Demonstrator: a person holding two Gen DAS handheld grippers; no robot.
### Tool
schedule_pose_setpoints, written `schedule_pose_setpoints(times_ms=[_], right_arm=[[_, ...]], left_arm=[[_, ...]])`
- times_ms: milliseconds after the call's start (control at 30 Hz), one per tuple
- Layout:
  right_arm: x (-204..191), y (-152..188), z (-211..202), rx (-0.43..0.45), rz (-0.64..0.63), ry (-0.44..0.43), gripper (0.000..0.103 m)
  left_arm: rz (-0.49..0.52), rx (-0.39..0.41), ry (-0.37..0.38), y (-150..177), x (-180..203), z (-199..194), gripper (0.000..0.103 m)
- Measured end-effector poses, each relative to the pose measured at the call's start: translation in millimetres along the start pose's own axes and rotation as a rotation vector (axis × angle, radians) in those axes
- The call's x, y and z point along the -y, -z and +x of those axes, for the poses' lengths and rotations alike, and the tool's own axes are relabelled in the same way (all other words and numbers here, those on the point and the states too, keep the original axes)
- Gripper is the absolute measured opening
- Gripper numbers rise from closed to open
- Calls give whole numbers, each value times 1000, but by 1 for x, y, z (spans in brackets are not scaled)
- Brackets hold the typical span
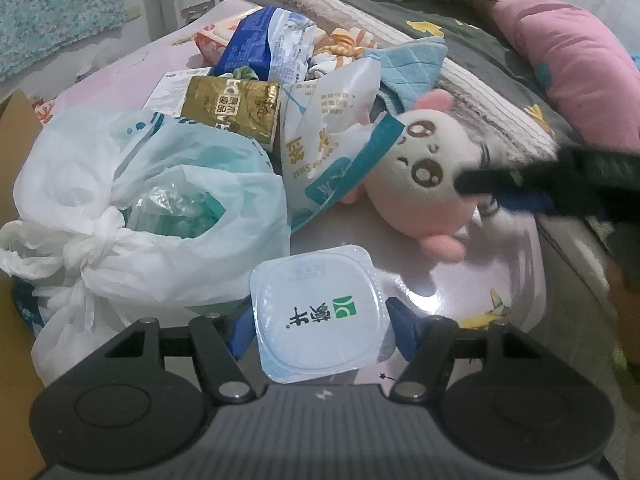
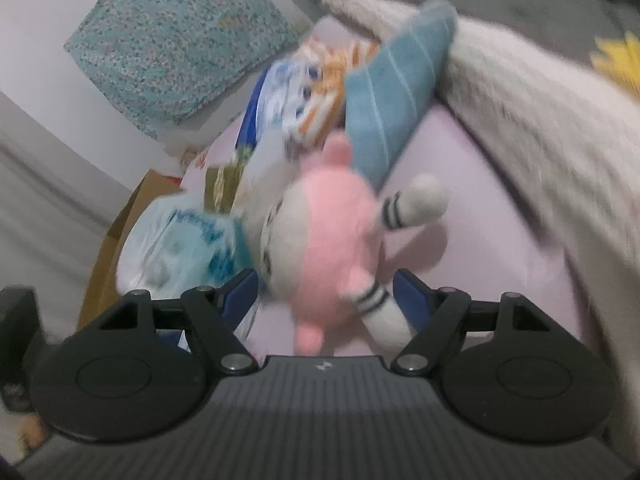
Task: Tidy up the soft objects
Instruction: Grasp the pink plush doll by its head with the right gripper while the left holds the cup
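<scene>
A white yogurt cup (image 1: 320, 316) with a foil lid and a green logo sits between the blue pads of my left gripper (image 1: 320, 312), which is shut on it low over the pink sheet (image 1: 500, 264). A pink-and-cream plush toy (image 1: 432, 176) lies on the sheet to the right of the pile. In the right wrist view the plush toy (image 2: 328, 240) lies blurred between the fingers of my right gripper (image 2: 326, 280), which stands open around it. My right gripper (image 1: 484, 194) reaches in from the right across the toy's face.
A tied white plastic bag (image 1: 132, 216), a gold packet (image 1: 232, 108), a cotton-swab bag (image 1: 332, 136), a blue packet (image 1: 256, 40) and a blue towel (image 1: 404, 68) are piled behind. A pink pillow (image 1: 580, 64) and grey quilt (image 1: 480, 40) lie at right, a cardboard box (image 1: 16, 128) at left.
</scene>
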State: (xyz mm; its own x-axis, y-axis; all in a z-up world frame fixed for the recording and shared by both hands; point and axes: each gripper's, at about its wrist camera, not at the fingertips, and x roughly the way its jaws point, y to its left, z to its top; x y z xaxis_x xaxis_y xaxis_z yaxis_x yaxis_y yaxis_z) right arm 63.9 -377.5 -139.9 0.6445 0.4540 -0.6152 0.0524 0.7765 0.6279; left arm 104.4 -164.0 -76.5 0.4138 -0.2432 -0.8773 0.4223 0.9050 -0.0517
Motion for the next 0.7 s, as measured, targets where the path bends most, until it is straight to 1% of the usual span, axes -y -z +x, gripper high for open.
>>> schedule_pose_setpoints(times_ms=[67, 133, 233, 333, 433, 500, 533, 567, 700], right_arm=[[-4, 13, -8, -13, -3, -14, 75], [-13, 20, -19, 14, -53, -12, 75], [-29, 13, -34, 94, -167, 62, 75], [-37, -2, -32, 135, -228, 88, 79], [-33, -19, -15, 130, -220, 156, 81], [-30, -21, -4, 111, -201, 196, 84], [-27, -21, 2, 102, -190, 201, 86], [-25, -18, 4, 98, -174, 188, 90], [-22, -11, 11, 85, -146, 161, 91]], left_arm=[[3, 2, 1, 0, 0, 0, 68], [4, 3, 2, 0, 0, 0, 68], [3, 5, 5, 1, 0, -1, 68], [-1, 6, 5, 1, -1, -1, 68], [-2, 7, 5, 1, -1, -1, 68], [-3, 5, 5, 1, -1, -1, 68], [-2, 4, 6, 1, -1, -1, 69], [-2, 1, 6, 1, -1, -1, 69], [-12, -7, 17, -2, -2, -1, 69]])
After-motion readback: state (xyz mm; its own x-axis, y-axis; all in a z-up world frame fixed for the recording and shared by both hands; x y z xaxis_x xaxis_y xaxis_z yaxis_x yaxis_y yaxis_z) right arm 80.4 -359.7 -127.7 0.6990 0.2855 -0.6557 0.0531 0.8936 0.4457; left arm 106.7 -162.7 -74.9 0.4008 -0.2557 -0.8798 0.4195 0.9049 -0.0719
